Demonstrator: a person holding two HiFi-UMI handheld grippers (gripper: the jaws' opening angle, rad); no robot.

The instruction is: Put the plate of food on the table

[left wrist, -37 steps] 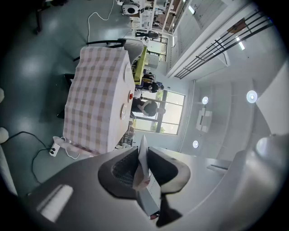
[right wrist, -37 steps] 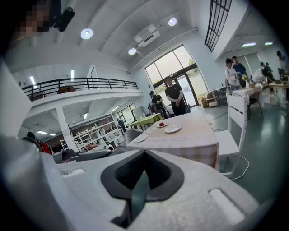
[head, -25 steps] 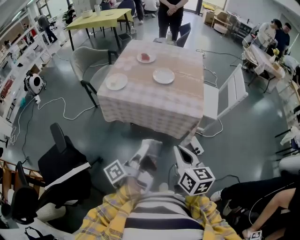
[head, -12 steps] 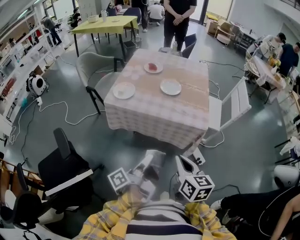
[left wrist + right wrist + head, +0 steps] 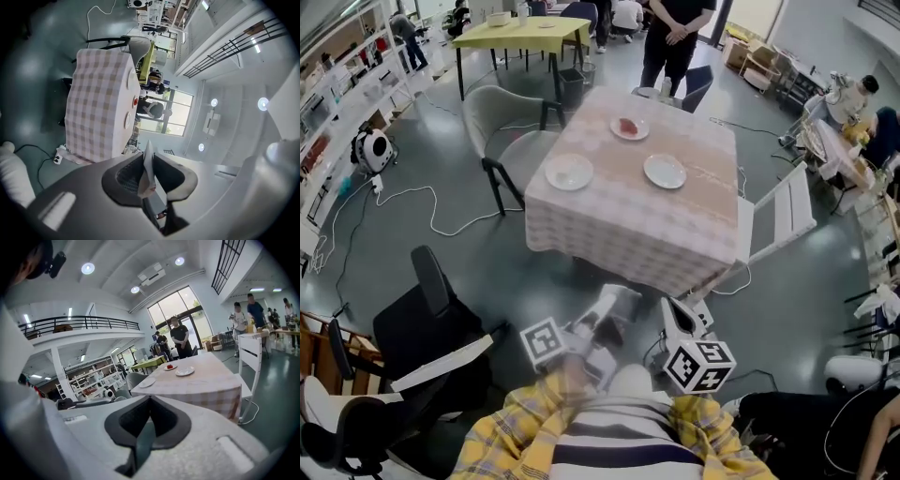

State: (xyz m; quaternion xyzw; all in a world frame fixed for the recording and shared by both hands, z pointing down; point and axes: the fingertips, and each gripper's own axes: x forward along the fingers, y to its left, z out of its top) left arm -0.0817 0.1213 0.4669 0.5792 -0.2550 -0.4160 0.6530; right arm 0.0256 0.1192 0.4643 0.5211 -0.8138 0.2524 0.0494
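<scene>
A table under a checked cloth stands ahead, also in the right gripper view. On it are a plate with red food at the far side and two empty white plates. My left gripper stays low near my body, short of the table's near edge. It is shut on a thin white plate seen edge-on, with something reddish on it. Beside it, my right gripper is shut and holds nothing.
A person stands at the table's far side. A white folding chair is at its right, a grey chair at its left. A black office chair is near my left. Cables cross the floor.
The table has come nearer and shifted right in the head view. Both grippers stay close to my body, with the plate still in the left one.
</scene>
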